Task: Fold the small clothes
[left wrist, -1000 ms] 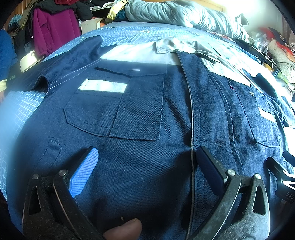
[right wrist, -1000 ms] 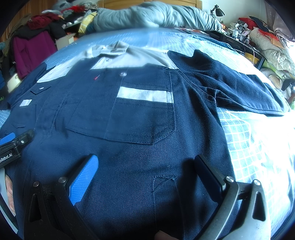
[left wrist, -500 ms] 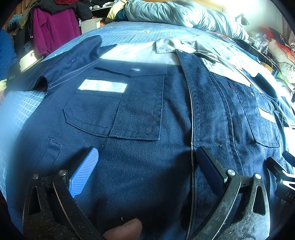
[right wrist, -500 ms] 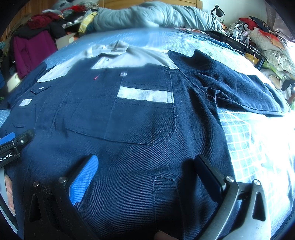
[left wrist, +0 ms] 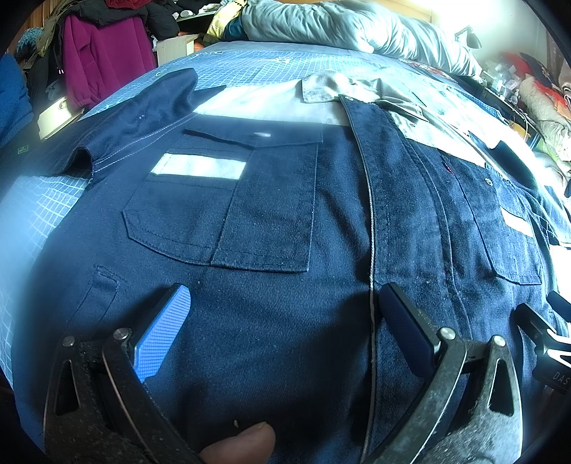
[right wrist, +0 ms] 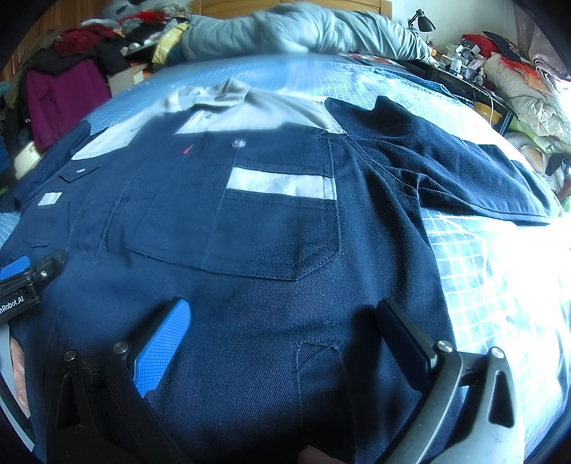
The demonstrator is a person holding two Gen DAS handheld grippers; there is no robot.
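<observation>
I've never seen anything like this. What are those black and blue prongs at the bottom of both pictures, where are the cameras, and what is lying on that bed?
No robot here: a person holds a hand tool with two fingers in each hand. Each tool carries a wide-angle camera looking forward along its fingers, so the prongs you see are the left gripper in one picture and the right gripper in the other. Both are open, holding nothing, poised low over the cloth. Spread flat on the blue checked sheet is a navy work shirt with a grey collar, chest pockets and sleeves laid out sideways. It is not yet folded. A grey duvet lies bunched at the far end.
</observation>
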